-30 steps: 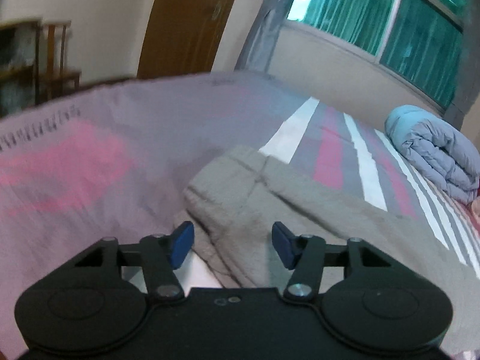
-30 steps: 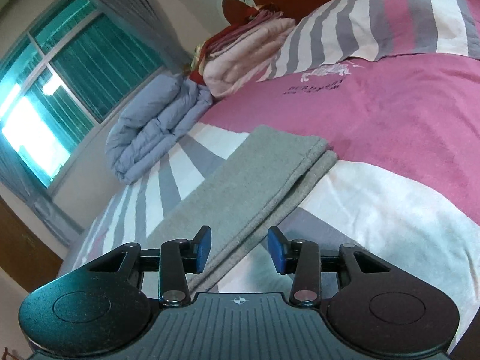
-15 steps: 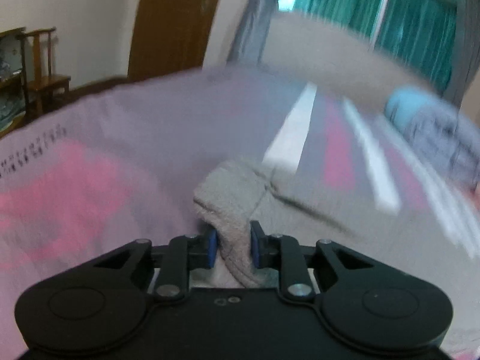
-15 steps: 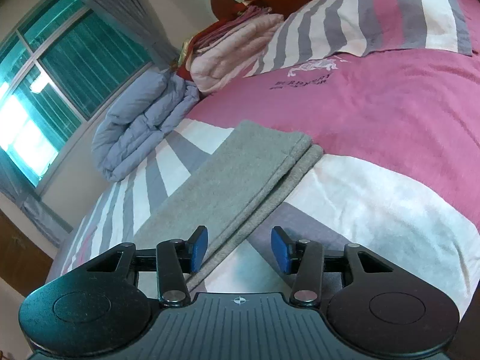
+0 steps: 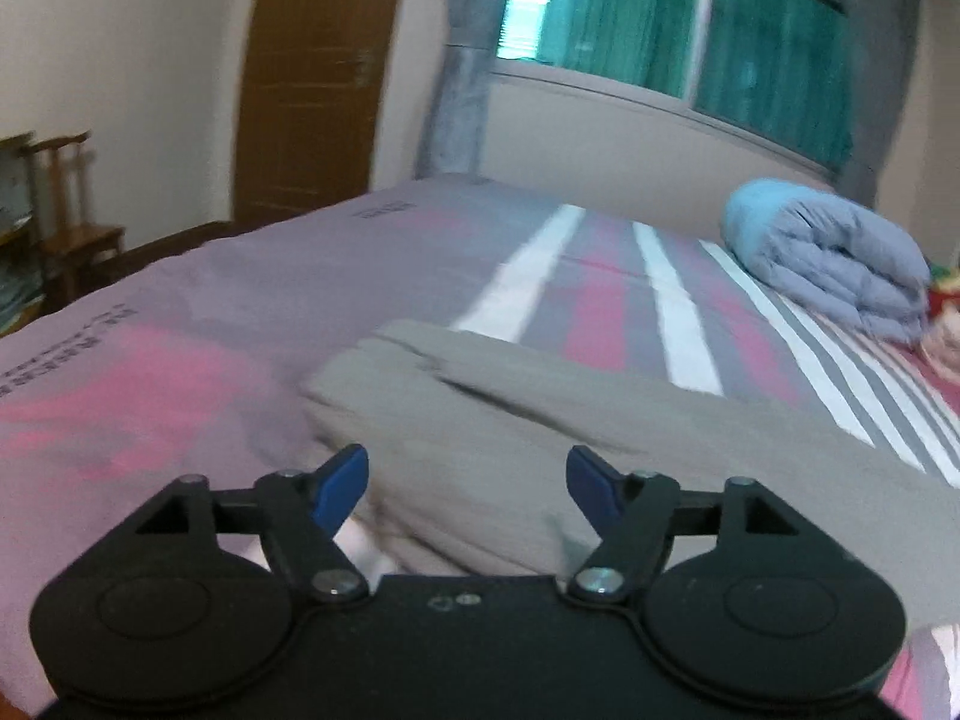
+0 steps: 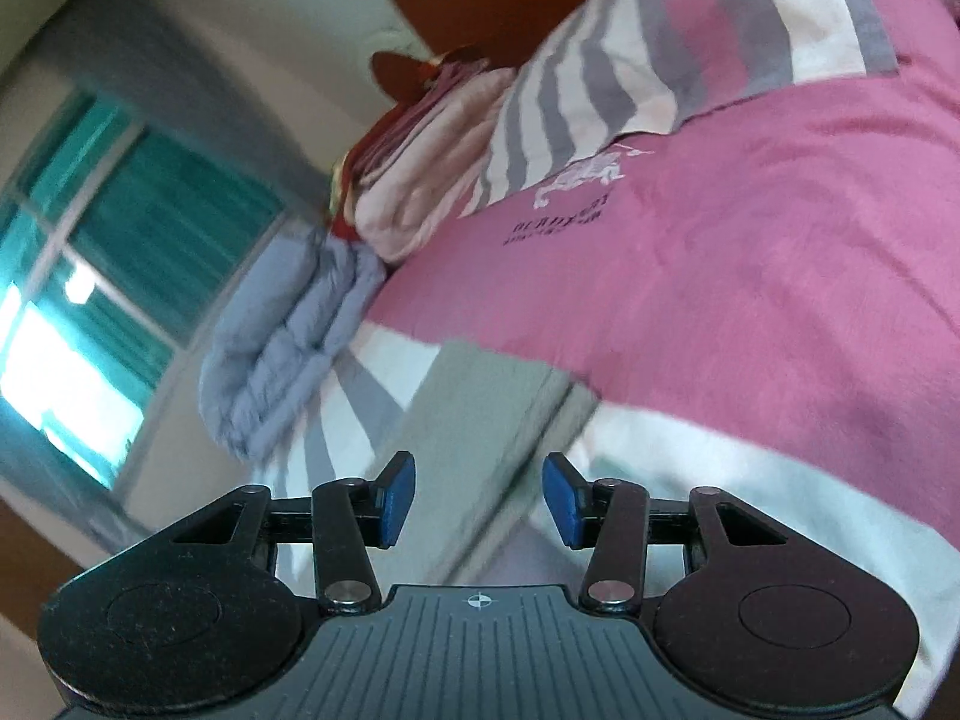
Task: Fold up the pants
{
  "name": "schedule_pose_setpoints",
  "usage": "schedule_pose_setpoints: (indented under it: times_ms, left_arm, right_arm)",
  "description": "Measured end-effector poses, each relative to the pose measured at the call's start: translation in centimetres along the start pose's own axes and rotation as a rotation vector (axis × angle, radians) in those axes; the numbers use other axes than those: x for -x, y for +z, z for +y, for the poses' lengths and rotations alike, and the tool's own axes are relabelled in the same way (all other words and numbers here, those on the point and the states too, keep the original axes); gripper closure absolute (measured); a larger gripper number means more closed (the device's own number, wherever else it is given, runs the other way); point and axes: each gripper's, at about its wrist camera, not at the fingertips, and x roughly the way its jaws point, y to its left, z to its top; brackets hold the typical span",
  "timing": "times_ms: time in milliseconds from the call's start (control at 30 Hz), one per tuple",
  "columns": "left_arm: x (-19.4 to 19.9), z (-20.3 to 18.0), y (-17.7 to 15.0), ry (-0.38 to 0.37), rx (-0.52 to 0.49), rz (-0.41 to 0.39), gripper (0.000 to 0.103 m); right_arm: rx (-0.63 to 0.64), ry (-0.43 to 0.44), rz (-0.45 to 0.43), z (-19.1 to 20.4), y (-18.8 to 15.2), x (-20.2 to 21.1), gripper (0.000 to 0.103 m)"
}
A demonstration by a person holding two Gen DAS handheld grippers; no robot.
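Grey pants [image 5: 540,420] lie folded lengthwise in a long strip on the striped pink and grey bedspread [image 5: 150,372]. In the left wrist view their wide end lies just ahead of my left gripper [image 5: 468,483], whose jaws are opening; the cloth lies below and between the blue pads [image 5: 342,483], which do not press on it. The right wrist view shows the other end of the pants [image 6: 480,408] in front of my right gripper [image 6: 480,501], which stands open over the cloth's edge with nothing pinched.
A rolled blue-grey quilt [image 5: 840,258] lies by the window side of the bed. Folded pink blankets [image 6: 420,180] and a striped pillow [image 6: 690,48] sit at the headboard. A wooden door [image 5: 312,72] and a chair [image 5: 66,204] stand past the bed's foot.
The left gripper closed on the end of the pants half a second ago and has now let go and spread wide. The right gripper rolled and shifted over the pants, staying open.
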Motion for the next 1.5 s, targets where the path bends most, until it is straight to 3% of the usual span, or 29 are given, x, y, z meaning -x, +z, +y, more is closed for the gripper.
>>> schedule_pose_setpoints:
  times_ms: [133,233,267,333,467,567,700,800,833,867,967,1033,1133,1167,1200,1233,1300,1367,1500]
  left_arm:
    - [-1.8,-1.8,-1.0,-0.009,0.014,0.06,0.032]
    - [-4.1,-1.6,-2.5,0.019,0.047,0.158,0.022]
    - [-4.2,-1.3,-3.2,0.013,0.064,0.142,0.02]
    - [-4.3,-0.7,-3.9,0.014,0.085,0.117,0.013]
    - [-4.3,0.3,-4.4,-0.005,0.121,0.11,0.012]
    - [-4.2,0.4,-4.5,-0.007,0.12,0.107,0.012]
    - [-4.0,0.1,-5.0,-0.005,0.118,0.098,0.012]
    - [-3.9,0.0,-5.2,-0.007,0.119,0.092,0.012]
    - [-3.9,0.0,-5.3,-0.008,0.12,0.09,0.012]
    - [-3.9,0.0,-5.3,-0.009,0.121,0.087,0.012]
    - [-3.8,0.0,-5.4,-0.01,0.121,0.079,0.012]
    - [-3.7,0.1,-5.5,-0.01,0.122,0.077,0.012]
    - [-3.7,0.1,-5.5,-0.011,0.122,0.078,0.012]
    - [-3.7,0.1,-5.5,-0.012,0.122,0.078,0.012]
    - [-3.7,0.1,-5.5,-0.012,0.122,0.077,0.012]
    - [-3.7,0.1,-5.5,-0.012,0.123,0.075,0.012]
    - [-3.7,0.1,-5.7,-0.01,0.122,0.07,0.011]
    - [-3.8,0.0,-5.7,-0.008,0.118,0.07,0.011]
    - [-3.7,-0.1,-5.6,-0.008,0.117,0.075,0.011]
  right_arm:
    - [-0.046,-0.033,0.022,-0.5,1.8,-2.2,0.056]
    - [-0.071,-0.052,0.06,-0.8,2.5,-3.7,0.056]
    - [-0.058,-0.053,0.062,-0.8,2.7,-3.9,0.056]
    - [-0.022,-0.067,0.059,-0.5,3.0,-4.0,0.072]
    - [-0.001,-0.104,0.057,-0.4,3.0,-3.5,0.072]
    - [0.0,-0.058,0.021,-0.3,2.9,-2.0,0.072]
    - [-0.063,-0.055,0.113,-0.9,2.7,-3.6,0.072]
    - [-0.055,-0.064,0.127,-0.7,2.8,-4.7,0.073]
    - [-0.044,-0.064,0.127,-0.6,2.9,-4.9,0.093]
    - [-0.033,-0.06,0.129,-0.4,3.0,-5.1,0.098]
    - [-0.019,0.005,0.059,0.4,3.3,-3.5,0.098]
    - [0.006,0.0,0.035,0.4,2.9,-2.7,0.098]
    - [-0.034,-0.075,0.118,-1.5,2.2,-4.1,0.098]
    - [-0.079,-0.048,0.126,-2.3,2.3,-4.0,0.097]
    - [-0.101,-0.028,0.113,-2.5,2.5,-3.4,0.087]
    - [-0.095,-0.034,0.088,-2.4,2.7,-2.6,0.063]
    - [-0.075,-0.042,0.04,-2.2,2.8,-1.1,0.034]
    - [-0.089,-0.017,0.055,-2.4,2.7,-1.1,0.034]
    - [-0.013,-0.059,0.151,-1.2,3.0,-4.1,0.035]
